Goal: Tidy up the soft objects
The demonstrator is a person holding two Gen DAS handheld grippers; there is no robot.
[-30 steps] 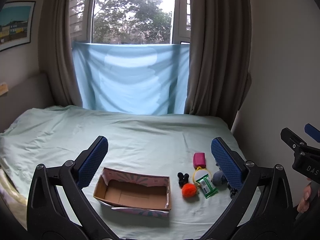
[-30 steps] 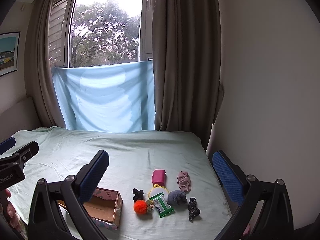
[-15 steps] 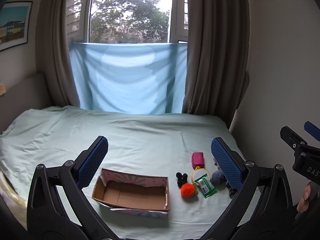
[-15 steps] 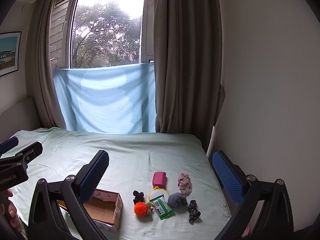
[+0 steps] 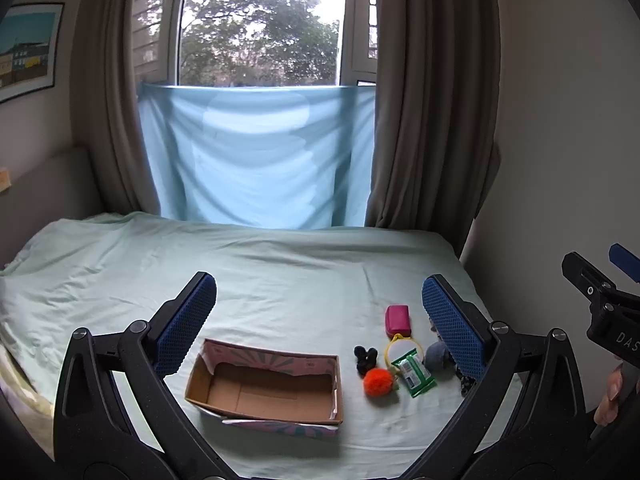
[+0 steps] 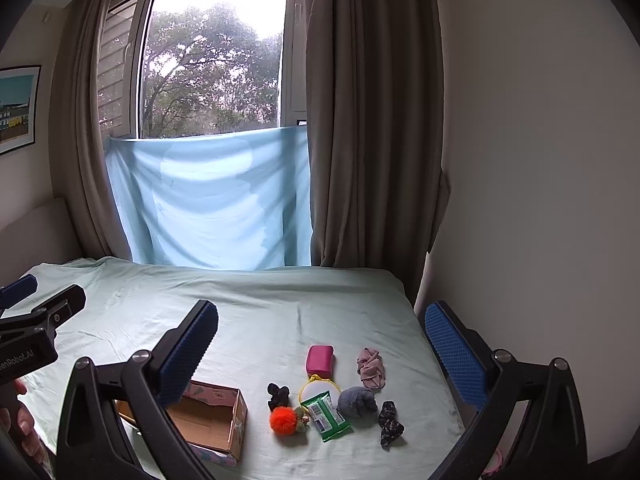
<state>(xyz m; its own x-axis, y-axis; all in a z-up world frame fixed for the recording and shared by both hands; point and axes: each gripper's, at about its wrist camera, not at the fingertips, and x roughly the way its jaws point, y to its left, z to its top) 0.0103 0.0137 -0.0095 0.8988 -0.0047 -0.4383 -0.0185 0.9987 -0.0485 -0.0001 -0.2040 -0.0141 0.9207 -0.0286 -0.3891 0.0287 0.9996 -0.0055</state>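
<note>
Both the left claw (image 5: 320, 320) and right claw (image 6: 322, 344) gape wide, empty, above the soft toys (image 6: 320, 400) beside the box (image 5: 266, 392).

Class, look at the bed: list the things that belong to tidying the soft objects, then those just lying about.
Belong to the job:
cardboard box
orange pompom
grey plush
pink scrunchie
black scrunchie
dark patterned scrunchie

Probably just lying about:
green wipes packet
pink case
yellow ring
</note>
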